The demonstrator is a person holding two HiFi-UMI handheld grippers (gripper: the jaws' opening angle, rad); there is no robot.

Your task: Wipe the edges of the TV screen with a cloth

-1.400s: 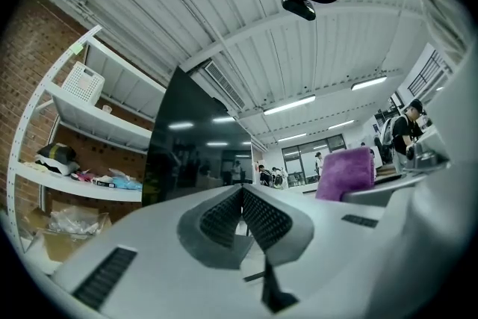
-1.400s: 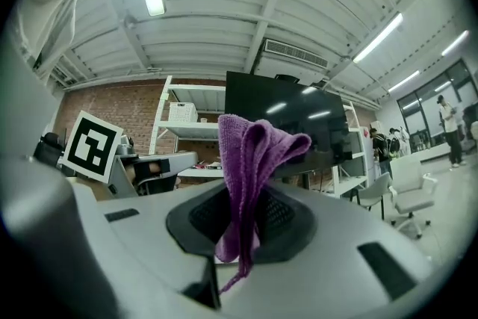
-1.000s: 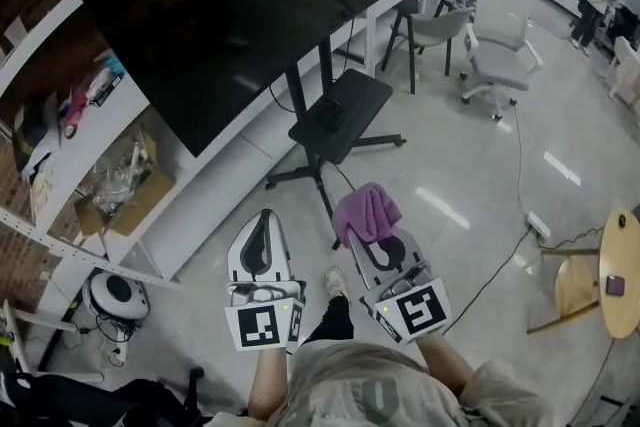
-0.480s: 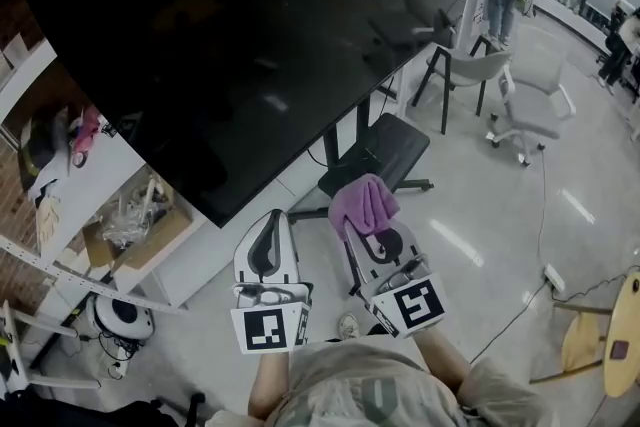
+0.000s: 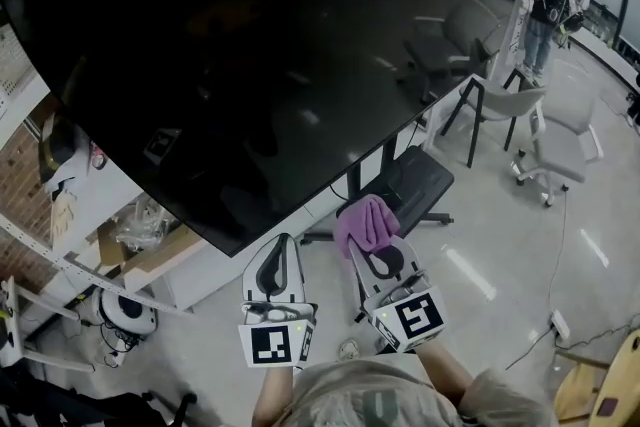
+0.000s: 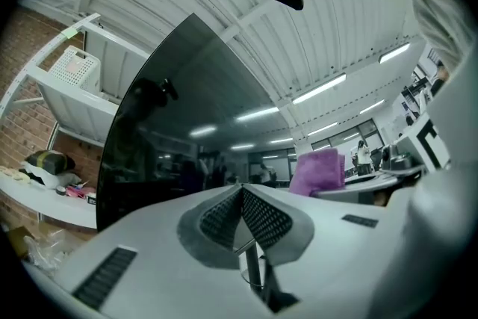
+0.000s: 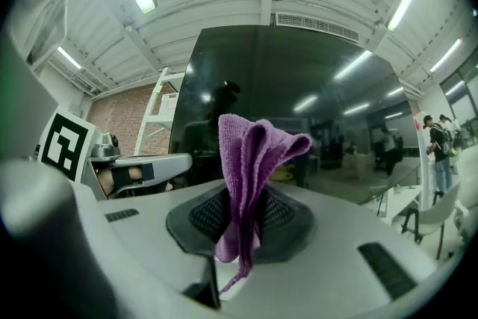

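A large dark TV screen (image 5: 250,75) on a wheeled stand fills the upper left of the head view; its lower edge (image 5: 300,205) runs diagonally just above my grippers. My right gripper (image 5: 375,240) is shut on a purple cloth (image 5: 366,221), which sticks up from its jaws (image 7: 250,160) and sits just below the screen's lower edge. My left gripper (image 5: 276,250) is beside it, jaws pressed together with nothing between them (image 6: 240,209). In both gripper views the screen (image 7: 284,101) looms ahead, reflecting ceiling lights.
The stand's black base shelf (image 5: 415,185) lies right of the cloth. White shelving (image 5: 60,205) with a cardboard box (image 5: 160,255) stands left behind the screen. Grey chairs (image 5: 560,145) and a standing person (image 5: 540,5) are at the far right. A round white device (image 5: 125,312) sits on the floor.
The view has closed in on the TV, which now fills more of the frame. Both grippers have come up nearer the screen's lower edge, the cloth still held.
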